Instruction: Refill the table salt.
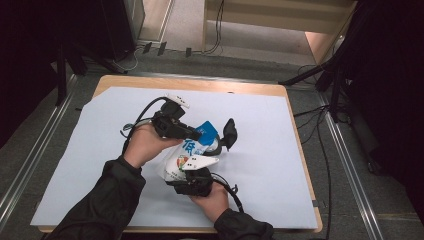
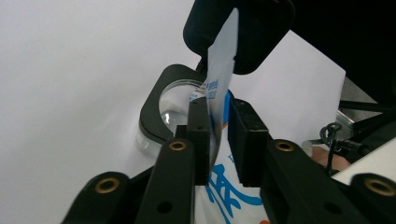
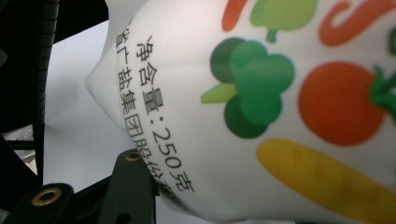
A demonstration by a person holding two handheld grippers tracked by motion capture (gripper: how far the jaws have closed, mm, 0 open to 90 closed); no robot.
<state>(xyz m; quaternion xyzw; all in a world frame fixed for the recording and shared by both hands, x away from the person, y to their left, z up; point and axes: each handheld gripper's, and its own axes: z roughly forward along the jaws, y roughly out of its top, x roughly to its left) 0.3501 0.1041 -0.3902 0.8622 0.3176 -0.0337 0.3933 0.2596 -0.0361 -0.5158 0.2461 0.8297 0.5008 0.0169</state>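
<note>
A white bag [image 1: 181, 156] printed with blue characters and vegetable pictures is held above the white sheet between both grippers. My left gripper [image 1: 197, 134] is shut on the bag's flat blue top edge [image 2: 220, 70], and that thin flap stands upright between its jaws [image 2: 217, 109]. My right gripper [image 1: 194, 175] grips the bag's lower end from the near side. In the right gripper view the bulging bag [image 3: 280, 93] presses over one black finger [image 3: 133, 179]. Just beyond the bag's top sits a clear round container [image 2: 175, 100] with a black rim, its black lid [image 2: 243, 32] flipped up.
A white sheet [image 1: 260, 125] covers most of the wooden table [image 1: 200, 85]. The container [image 1: 218, 146] and its raised lid [image 1: 230, 132] stand right of the bag. Cables trail from both grippers. Metal rails and dark stands flank the table on the floor.
</note>
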